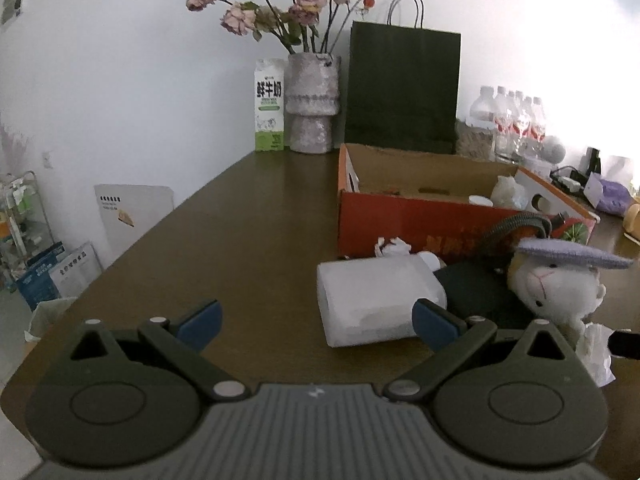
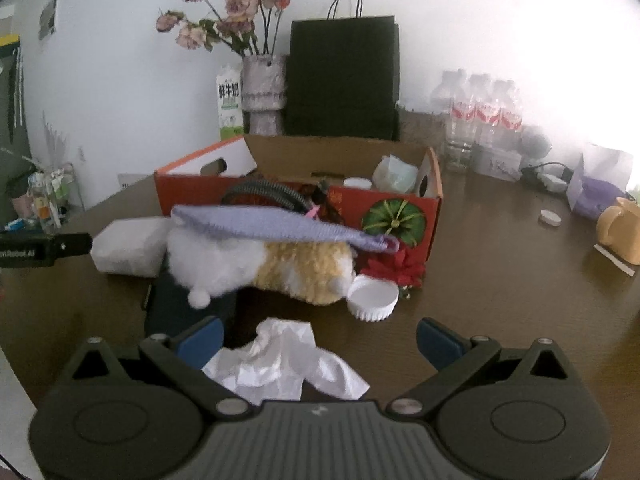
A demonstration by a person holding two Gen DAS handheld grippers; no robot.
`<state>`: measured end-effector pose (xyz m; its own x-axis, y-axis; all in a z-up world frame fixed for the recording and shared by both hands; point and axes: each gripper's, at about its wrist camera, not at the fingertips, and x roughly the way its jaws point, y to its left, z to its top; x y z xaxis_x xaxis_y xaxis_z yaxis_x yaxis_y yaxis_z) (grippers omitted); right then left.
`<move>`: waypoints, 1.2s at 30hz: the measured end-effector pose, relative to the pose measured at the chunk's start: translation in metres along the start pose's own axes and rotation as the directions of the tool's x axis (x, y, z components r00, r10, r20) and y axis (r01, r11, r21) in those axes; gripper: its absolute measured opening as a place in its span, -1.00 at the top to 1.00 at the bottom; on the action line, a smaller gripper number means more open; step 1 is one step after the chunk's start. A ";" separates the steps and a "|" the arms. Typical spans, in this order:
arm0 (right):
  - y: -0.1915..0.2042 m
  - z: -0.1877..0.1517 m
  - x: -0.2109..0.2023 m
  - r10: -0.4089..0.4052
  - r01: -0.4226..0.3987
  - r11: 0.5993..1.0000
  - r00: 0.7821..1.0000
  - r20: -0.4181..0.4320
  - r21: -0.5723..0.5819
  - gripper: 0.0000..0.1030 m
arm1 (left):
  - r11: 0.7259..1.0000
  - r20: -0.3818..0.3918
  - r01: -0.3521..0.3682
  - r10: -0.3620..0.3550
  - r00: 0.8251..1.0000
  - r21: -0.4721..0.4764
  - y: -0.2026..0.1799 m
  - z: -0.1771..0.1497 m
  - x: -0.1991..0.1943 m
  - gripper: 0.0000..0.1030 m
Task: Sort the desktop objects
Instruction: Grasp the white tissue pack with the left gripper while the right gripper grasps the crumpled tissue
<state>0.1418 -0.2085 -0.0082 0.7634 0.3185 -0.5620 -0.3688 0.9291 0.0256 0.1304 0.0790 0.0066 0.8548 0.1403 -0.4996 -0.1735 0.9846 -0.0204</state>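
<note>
An open orange cardboard box (image 1: 400,216) stands on the dark wooden desk (image 1: 248,232); it also shows in the right wrist view (image 2: 432,208). In front of it lie a white plastic bottle (image 1: 372,304), a plush toy with a purple hat (image 1: 556,280) (image 2: 260,260), a dark flat object (image 2: 180,304), a white ribbed cap (image 2: 374,296) and crumpled white tissue (image 2: 288,360). My left gripper (image 1: 316,328) is open, with the bottle's near end by its right finger. My right gripper (image 2: 320,340) is open over the tissue.
A milk carton (image 1: 270,106), a vase of dried roses (image 1: 312,100) and a black paper bag (image 1: 402,88) stand at the back wall. Water bottles (image 2: 480,112), a small white lid (image 2: 550,218), a yellow mug (image 2: 620,232) and a purple tissue pack (image 2: 600,192) sit at right.
</note>
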 end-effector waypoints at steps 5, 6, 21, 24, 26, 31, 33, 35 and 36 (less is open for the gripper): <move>0.005 -0.008 0.009 0.010 -0.011 1.000 0.999 -0.041 -0.021 -1.00 | 1.000 -0.020 0.002 -0.002 1.000 0.004 -0.003 -0.003 0.004 -1.00; 0.006 -0.010 0.011 0.010 -0.011 1.000 0.999 -0.048 -0.026 -1.00 | 1.000 -0.024 0.000 0.000 1.000 0.003 -0.004 -0.004 0.005 -1.00; 0.009 -0.012 0.025 0.062 -0.064 0.997 0.997 -0.038 -0.038 0.29 | 1.000 -0.036 0.021 -0.020 0.999 0.018 -0.016 0.001 0.016 -1.00; 0.003 -0.011 0.023 0.079 -0.080 0.997 0.996 -0.030 -0.012 0.56 | 0.999 -0.044 0.031 -0.030 0.999 0.021 -0.022 0.005 0.022 -1.00; -0.002 -0.011 0.020 0.082 -0.082 0.997 0.996 -0.019 0.006 0.73 | 0.999 -0.051 0.035 -0.034 0.998 0.023 -0.026 0.008 0.026 -1.00; -0.012 -0.011 0.014 0.065 -0.065 0.997 0.998 0.002 0.033 0.81 | 0.999 -0.058 0.038 -0.036 0.998 0.029 -0.036 0.016 0.034 -1.00; -0.017 -0.010 0.013 0.054 -0.054 0.998 0.998 0.009 0.044 0.83 | 0.999 -0.063 0.025 -0.023 0.998 0.030 -0.039 0.018 0.039 -1.00; -0.021 -0.010 0.013 0.043 -0.043 0.998 0.999 0.013 0.055 0.85 | 1.000 -0.077 0.012 -0.010 0.997 0.027 -0.040 0.020 0.045 -1.00; -0.023 -0.009 0.014 0.039 -0.040 0.997 0.999 0.012 0.059 0.85 | 1.000 -0.084 0.008 -0.006 0.996 0.024 -0.041 0.020 0.048 -1.00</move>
<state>0.1557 -0.2274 -0.0242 0.7543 0.3571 -0.5510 -0.3674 0.9251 0.0966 0.1886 0.0478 0.0005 0.8116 0.1248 -0.5708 -0.1543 0.9880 -0.0034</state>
